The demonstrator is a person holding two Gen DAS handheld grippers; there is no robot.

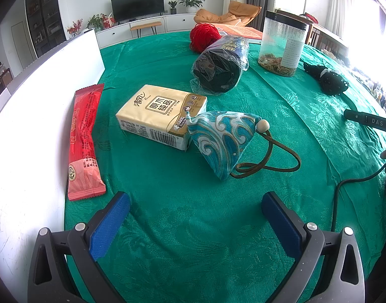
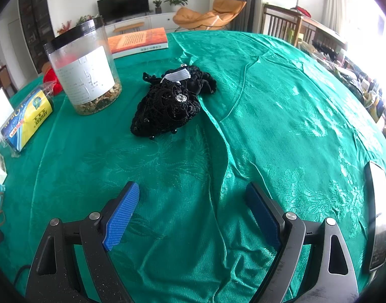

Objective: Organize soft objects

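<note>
Green tablecloth [image 1: 167, 176], wave-patterned teal pouch [image 1: 218, 141], black lace bundle [image 2: 167, 106].

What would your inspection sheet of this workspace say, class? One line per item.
Surface: green tablecloth, wrinkled.
Job's things: blue pouch against tissue pack; black lace item; red yarn.
Clutter: clear jar, book, red packet, wrapped roll.
Grippers: left hand-held gripper and right hand-held gripper open, empty.
Cables: black cable.
Surroundings: television, orange chair.

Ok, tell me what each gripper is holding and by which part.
Nothing is held. The left gripper and the right gripper both stand open above the green tablecloth, with only cloth between their pads.
</note>
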